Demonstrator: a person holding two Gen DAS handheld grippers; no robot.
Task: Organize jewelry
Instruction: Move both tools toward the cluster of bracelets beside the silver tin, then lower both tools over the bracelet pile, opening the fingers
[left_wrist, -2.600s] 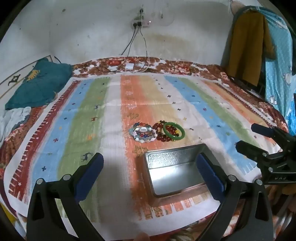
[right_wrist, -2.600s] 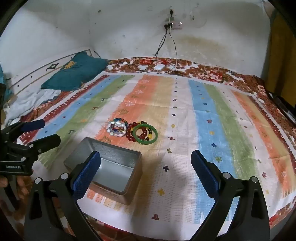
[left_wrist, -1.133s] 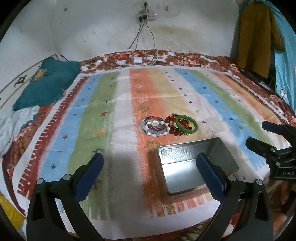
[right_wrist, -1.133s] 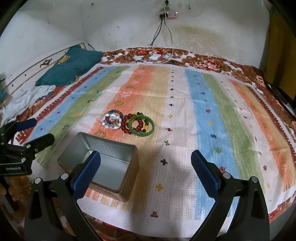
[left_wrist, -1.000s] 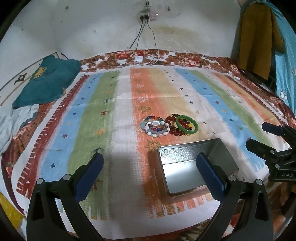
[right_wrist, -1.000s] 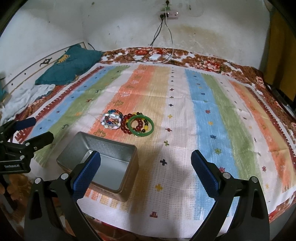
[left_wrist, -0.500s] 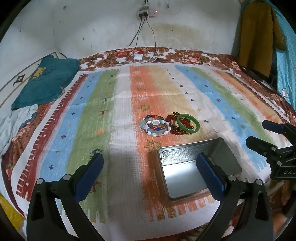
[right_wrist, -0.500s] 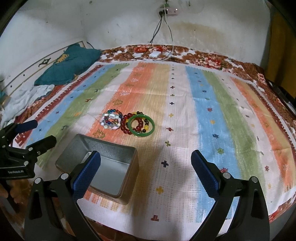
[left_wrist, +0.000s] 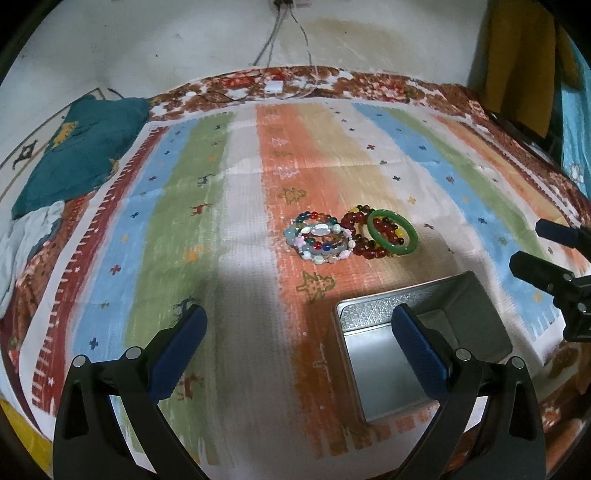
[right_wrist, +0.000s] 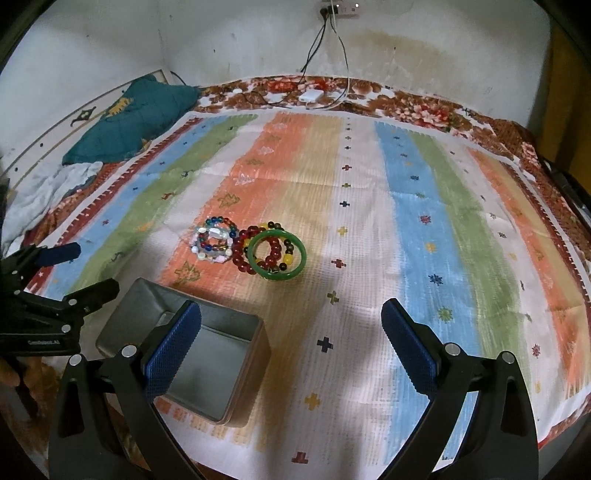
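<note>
Three bracelets lie together on the striped cloth: a green bangle (left_wrist: 392, 235) (right_wrist: 277, 254), a red bead bracelet (left_wrist: 364, 240) (right_wrist: 248, 248) partly under it, and a multicoloured bead bracelet (left_wrist: 319, 238) (right_wrist: 215, 239) to their left. An empty metal tin (left_wrist: 421, 345) (right_wrist: 192, 352) stands open nearer to me. My left gripper (left_wrist: 299, 350) hangs open above the cloth, its right finger over the tin. The right gripper (right_wrist: 291, 350) is open too, its left finger over the tin, short of the bangle. Each gripper shows at the edge of the other's view.
A striped cloth (left_wrist: 207, 206) (right_wrist: 424, 221) covers a floral bedspread. A teal pillow (left_wrist: 77, 147) (right_wrist: 136, 118) and white cloth lie at the far left. Charger cables (right_wrist: 332, 55) hang from a wall socket onto the bed's far edge. Yellow and blue garments (left_wrist: 517, 55) hang at right.
Both grippers have drifted slightly forward and lower over the bed, so the bracelets and tin look a little nearer. Both stay open; nothing was picked up.
</note>
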